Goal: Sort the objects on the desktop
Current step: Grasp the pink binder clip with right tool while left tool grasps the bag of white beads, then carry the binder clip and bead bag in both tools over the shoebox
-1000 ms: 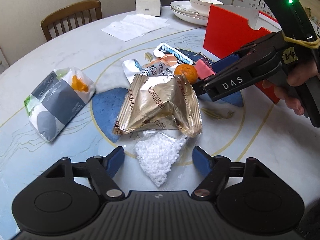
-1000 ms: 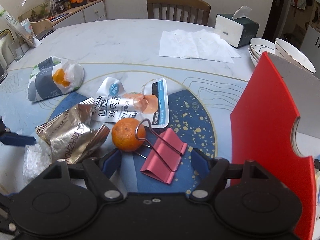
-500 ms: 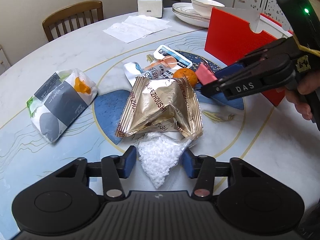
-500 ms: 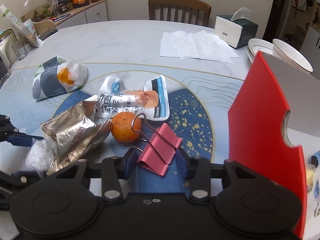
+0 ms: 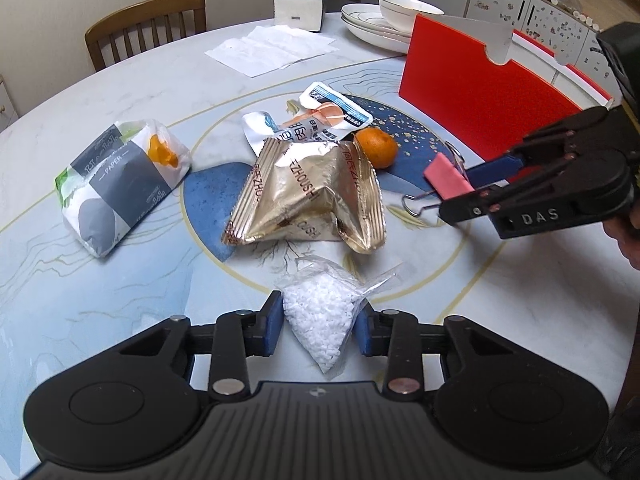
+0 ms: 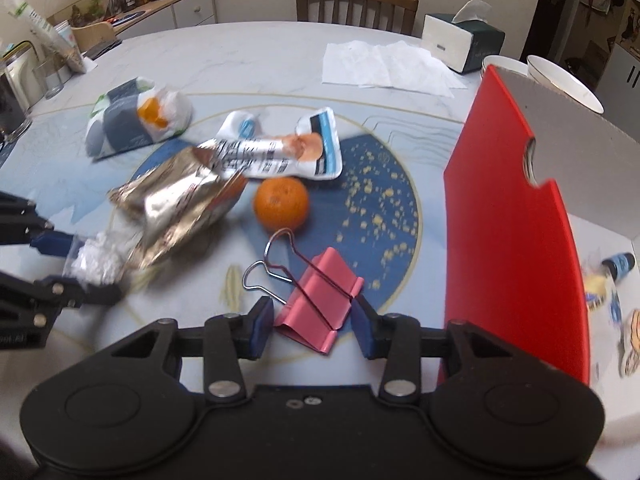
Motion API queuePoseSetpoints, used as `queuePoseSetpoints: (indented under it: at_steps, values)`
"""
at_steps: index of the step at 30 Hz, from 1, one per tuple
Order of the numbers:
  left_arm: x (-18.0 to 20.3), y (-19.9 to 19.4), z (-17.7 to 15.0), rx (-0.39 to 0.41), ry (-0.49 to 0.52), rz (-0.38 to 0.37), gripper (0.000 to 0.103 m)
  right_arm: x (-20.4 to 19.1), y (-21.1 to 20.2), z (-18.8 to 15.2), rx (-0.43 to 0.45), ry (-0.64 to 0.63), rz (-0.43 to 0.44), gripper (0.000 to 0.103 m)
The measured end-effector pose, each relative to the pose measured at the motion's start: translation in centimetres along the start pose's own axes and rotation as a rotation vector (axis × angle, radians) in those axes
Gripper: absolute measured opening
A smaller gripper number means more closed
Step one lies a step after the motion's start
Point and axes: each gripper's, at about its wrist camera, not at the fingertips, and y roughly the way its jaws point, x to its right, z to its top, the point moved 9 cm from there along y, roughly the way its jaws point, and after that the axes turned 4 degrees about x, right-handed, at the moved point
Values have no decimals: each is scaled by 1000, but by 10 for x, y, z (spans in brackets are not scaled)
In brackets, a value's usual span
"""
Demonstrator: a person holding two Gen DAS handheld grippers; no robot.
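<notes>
A clear bag of white pellets (image 5: 320, 316) sits between the pads of my left gripper (image 5: 318, 328), which is shut on it just in front of the gold foil snack bag (image 5: 308, 192). My right gripper (image 6: 314, 330) is shut on a pink binder clip (image 6: 320, 292), whose wire handles point toward the orange (image 6: 282, 204). In the left wrist view the right gripper (image 5: 460, 192) holds the clip (image 5: 446, 176) slightly above the table, to the right of the orange (image 5: 376, 148). In the right wrist view the left gripper (image 6: 80, 276) shows at the left edge with the pellet bag (image 6: 100, 256).
A white and blue wrapper (image 5: 316, 120) lies behind the foil bag. A paper bag with something orange inside (image 5: 120, 184) is at the left. A red box (image 6: 512, 220) stands at the right. Napkins (image 5: 272, 48), a tissue box (image 5: 298, 8), stacked bowls (image 5: 392, 16) and a chair (image 5: 148, 28) are farther back.
The left jaws closed on the pellet bag and drew it out from under the foil bag. The right jaws closed on the binder clip and carried it away from the orange.
</notes>
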Motion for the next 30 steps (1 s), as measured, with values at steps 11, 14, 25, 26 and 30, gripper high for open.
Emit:
queuePoseSetpoints:
  at_steps: [11, 14, 25, 26, 30]
  values:
    - [11, -16, 1, 21, -13, -15, 34, 2, -29, -12, 27, 42, 11, 41]
    - [15, -21, 4, 29, -14, -23, 34, 1, -37, -12, 40, 42, 16, 33]
    - [23, -19, 2, 19, -8, -17, 34, 2, -33, -19, 18, 35, 24, 32]
    - [23, -18, 1, 15, -10, -16, 34, 3, -31, -21, 16, 35, 17, 32]
    - [24, -18, -1, 9, -10, -13, 34, 5, -27, -23, 11, 52, 22, 35]
